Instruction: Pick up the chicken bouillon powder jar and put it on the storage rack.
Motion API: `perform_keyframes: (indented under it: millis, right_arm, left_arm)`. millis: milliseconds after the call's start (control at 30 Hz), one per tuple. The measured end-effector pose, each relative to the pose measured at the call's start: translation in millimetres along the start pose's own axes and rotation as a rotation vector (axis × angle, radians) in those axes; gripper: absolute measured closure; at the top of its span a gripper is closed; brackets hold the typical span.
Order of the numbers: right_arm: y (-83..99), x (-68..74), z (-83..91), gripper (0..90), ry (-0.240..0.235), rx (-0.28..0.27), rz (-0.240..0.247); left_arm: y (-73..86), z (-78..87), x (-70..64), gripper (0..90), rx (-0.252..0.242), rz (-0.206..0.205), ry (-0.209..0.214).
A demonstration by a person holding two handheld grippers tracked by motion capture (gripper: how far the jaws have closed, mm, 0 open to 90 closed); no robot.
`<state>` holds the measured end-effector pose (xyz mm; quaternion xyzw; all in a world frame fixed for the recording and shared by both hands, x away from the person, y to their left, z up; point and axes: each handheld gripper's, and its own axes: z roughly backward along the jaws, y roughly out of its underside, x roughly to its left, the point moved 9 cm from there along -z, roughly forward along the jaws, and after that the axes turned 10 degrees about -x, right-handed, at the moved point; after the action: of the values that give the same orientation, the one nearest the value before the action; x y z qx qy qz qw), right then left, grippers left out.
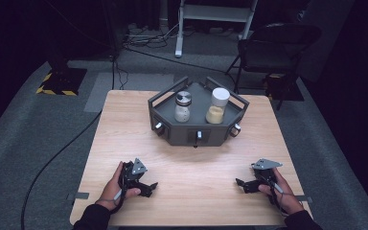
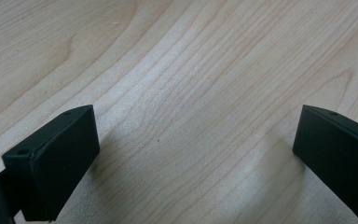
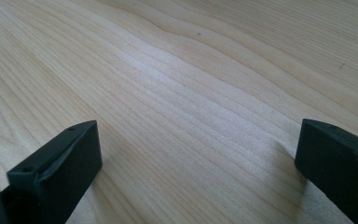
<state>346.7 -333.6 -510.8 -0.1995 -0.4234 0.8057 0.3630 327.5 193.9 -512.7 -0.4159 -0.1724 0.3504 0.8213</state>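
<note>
A dark grey six-sided tray with rails and knobs stands at the far middle of the wooden table. In it stand a glass shaker with a silver cap and a jar with a white lid and yellowish powder. My left gripper rests near the front left of the table, open, pointing right. My right gripper rests near the front right, open, pointing left. In the left gripper view and the right gripper view the black jaws stand wide apart over bare wood, with nothing between them.
A black folding chair stands behind the table at the right, and a white frame leg at the back. Cables run over the grey carpet to the left. Bare wood lies between the grippers and the tray.
</note>
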Motion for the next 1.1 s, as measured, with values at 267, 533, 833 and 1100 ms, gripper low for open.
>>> perform_keyframes:
  millis: [267,533,833,1100]
  right_arm:
    - [-0.2,-0.7,-0.3,0.2,-0.004,0.001,0.002]
    - [-0.3,-0.9,-0.3,0.2,-0.006,0.001,0.003]
    - [-0.4,-1.2,-0.4,0.1,-0.007,0.002,0.004]
    - [-0.4,-1.4,-0.4,0.1,-0.009,0.002,0.004]
  left_arm:
    - [0.1,0.0,0.2,0.4,0.0,-0.001,0.002]
    - [0.2,0.0,0.4,0.4,-0.001,-0.001,0.003]
    - [0.2,0.1,0.5,0.4,-0.001,-0.002,0.004]
    - [0.2,0.1,0.6,0.4,-0.001,-0.002,0.004]
